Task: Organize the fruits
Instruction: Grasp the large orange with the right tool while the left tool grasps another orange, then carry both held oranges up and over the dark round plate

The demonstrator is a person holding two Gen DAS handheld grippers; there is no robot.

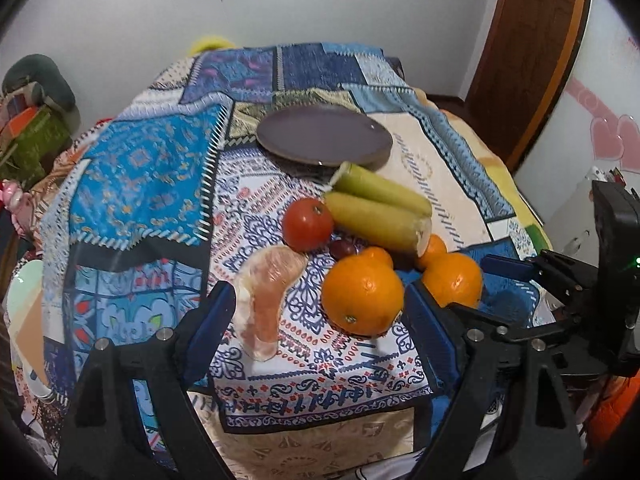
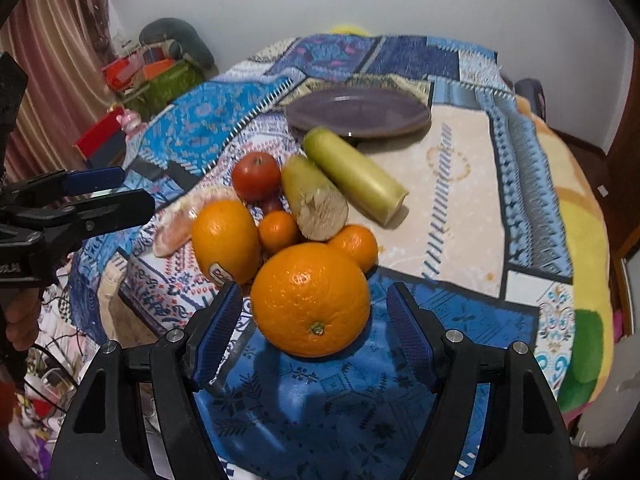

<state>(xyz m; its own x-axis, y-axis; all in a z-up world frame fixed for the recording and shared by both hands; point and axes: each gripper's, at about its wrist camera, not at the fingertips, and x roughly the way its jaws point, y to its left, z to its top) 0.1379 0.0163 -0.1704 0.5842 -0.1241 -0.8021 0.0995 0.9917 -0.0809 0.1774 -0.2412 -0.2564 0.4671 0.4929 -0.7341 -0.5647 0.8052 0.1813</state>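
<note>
I have both tools over the counter (image 2: 460,168), which is covered in a patchwork cloth. My right tool (image 2: 314,312) has its fingers spread apart on either side of the big orange (image 2: 310,300), which sits on a blue patch at the near edge of the fruit pile; neither pad touches it as far as I can tell. My left tool (image 1: 320,312) is spread wide too, holding nothing, with the peeled pomelo wedge (image 1: 266,296) just inside its left finger and a second orange (image 1: 362,292) nearer its right finger; both lie on the cloth. In the right wrist view that second orange (image 2: 226,240) shows a sticker and sits just left of the big one.

Behind them I see two small tangerines (image 2: 354,244) against the cut end of a yellow-green stalk piece (image 2: 314,196), a second, paler piece (image 2: 352,172) beside it, a tomato (image 2: 256,176) to the left, and something small and dark red tucked among them that I cannot identify. The brown plate (image 2: 360,114) lies beyond the pile, bare, with the far tip of the paler piece near its rim
</note>
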